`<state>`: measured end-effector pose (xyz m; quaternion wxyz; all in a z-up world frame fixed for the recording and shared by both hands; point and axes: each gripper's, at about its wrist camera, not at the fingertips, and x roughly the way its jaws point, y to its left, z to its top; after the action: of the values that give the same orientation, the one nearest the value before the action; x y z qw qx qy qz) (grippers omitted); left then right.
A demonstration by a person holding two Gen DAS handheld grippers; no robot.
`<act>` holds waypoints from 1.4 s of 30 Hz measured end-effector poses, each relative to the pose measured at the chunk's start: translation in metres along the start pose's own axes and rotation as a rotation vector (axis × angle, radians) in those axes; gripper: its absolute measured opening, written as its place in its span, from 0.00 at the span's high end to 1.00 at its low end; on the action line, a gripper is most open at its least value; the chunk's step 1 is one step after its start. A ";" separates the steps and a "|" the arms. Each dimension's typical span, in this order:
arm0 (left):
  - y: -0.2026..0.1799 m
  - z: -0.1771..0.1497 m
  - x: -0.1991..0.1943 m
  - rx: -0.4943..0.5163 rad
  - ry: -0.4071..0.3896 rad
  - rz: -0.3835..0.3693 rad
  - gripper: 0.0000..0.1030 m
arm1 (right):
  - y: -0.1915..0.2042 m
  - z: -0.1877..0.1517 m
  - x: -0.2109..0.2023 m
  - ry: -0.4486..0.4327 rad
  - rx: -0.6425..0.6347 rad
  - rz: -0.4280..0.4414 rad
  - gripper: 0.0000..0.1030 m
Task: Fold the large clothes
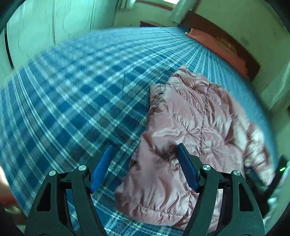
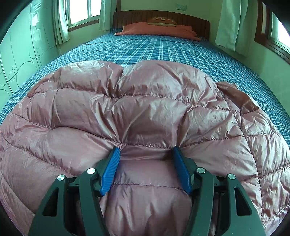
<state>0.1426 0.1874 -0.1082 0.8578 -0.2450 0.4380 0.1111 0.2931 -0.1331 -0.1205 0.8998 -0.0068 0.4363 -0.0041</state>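
A pink quilted down jacket (image 1: 190, 123) lies crumpled on a bed with a blue plaid sheet (image 1: 72, 94). My left gripper (image 1: 145, 150) is open and empty, held above the jacket's left edge; its right finger is over the fabric, its left finger over the sheet. The left wrist view is motion-blurred. In the right wrist view the jacket (image 2: 137, 109) fills the lower frame. My right gripper (image 2: 145, 151) is open, its blue fingers pressed into the puffy fabric with a ridge of it between them, not clamped.
A pink pillow (image 2: 157, 30) and a smaller cushion (image 2: 162, 21) lie at the wooden headboard (image 2: 161, 16). A pale wardrobe (image 2: 20, 54) stands left of the bed. Curtained windows (image 2: 81, 12) are on the far and right walls. The plaid sheet (image 2: 163, 49) stretches beyond the jacket.
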 end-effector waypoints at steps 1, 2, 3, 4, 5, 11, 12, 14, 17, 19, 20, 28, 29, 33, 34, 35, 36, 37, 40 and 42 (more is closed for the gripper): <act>0.004 0.000 0.002 -0.024 0.020 -0.041 0.30 | 0.000 0.000 0.000 0.000 0.000 -0.001 0.42; 0.006 0.000 0.005 -0.036 0.035 -0.076 0.30 | 0.000 0.000 0.000 0.000 -0.001 -0.001 0.42; 0.005 -0.001 0.007 -0.046 0.051 -0.108 0.30 | 0.001 0.001 -0.001 -0.001 -0.001 -0.002 0.42; 0.005 -0.001 0.009 -0.056 0.064 -0.143 0.30 | 0.001 0.001 -0.001 -0.001 -0.001 -0.003 0.42; 0.004 0.000 0.011 -0.059 0.067 -0.162 0.30 | 0.001 0.001 -0.001 -0.001 -0.001 -0.003 0.42; 0.005 0.007 0.031 -0.089 0.109 -0.219 0.27 | 0.004 0.002 -0.003 -0.003 -0.007 -0.014 0.42; 0.007 0.008 0.035 -0.102 0.116 -0.234 0.27 | 0.005 0.003 -0.003 -0.003 -0.011 -0.021 0.42; 0.007 0.010 0.038 -0.097 0.117 -0.248 0.27 | 0.007 0.003 -0.004 -0.003 -0.016 -0.027 0.42; 0.002 0.014 0.043 -0.085 0.132 -0.260 0.27 | 0.008 0.004 -0.004 -0.003 -0.017 -0.030 0.42; 0.001 0.017 0.050 -0.094 0.148 -0.273 0.27 | 0.008 0.003 -0.004 -0.004 -0.019 -0.033 0.42; 0.001 0.018 0.052 -0.095 0.153 -0.277 0.27 | 0.008 0.004 -0.004 -0.004 -0.019 -0.035 0.42; 0.011 0.021 0.053 -0.175 0.157 -0.325 0.27 | 0.010 0.004 -0.003 -0.007 -0.020 -0.038 0.41; 0.013 0.021 0.055 -0.188 0.157 -0.331 0.27 | 0.009 0.004 -0.003 -0.007 -0.019 -0.038 0.41; 0.019 0.024 0.055 -0.200 0.176 -0.355 0.27 | 0.010 0.004 -0.004 -0.006 -0.016 -0.035 0.41; 0.022 0.024 0.054 -0.192 0.177 -0.351 0.28 | 0.010 0.004 -0.003 -0.007 -0.015 -0.033 0.41; 0.024 0.025 0.053 -0.185 0.175 -0.351 0.28 | 0.010 0.004 -0.003 -0.007 -0.014 -0.033 0.41; 0.029 0.024 0.052 -0.181 0.168 -0.360 0.29 | 0.011 0.004 -0.004 -0.007 -0.012 -0.033 0.41; 0.033 0.023 0.052 -0.188 0.163 -0.380 0.29 | 0.011 0.004 -0.004 -0.008 -0.013 -0.034 0.41; 0.035 0.021 0.054 -0.219 0.161 -0.436 0.31 | 0.011 0.004 -0.003 -0.008 -0.012 -0.033 0.41; 0.033 0.019 0.059 -0.256 0.195 -0.491 0.33 | 0.011 0.004 -0.004 -0.007 -0.012 -0.033 0.41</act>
<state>0.1775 0.2237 -0.1574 0.7750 -0.4594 0.4285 -0.0693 0.2939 -0.1224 -0.1154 0.9011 -0.0196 0.4328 -0.0162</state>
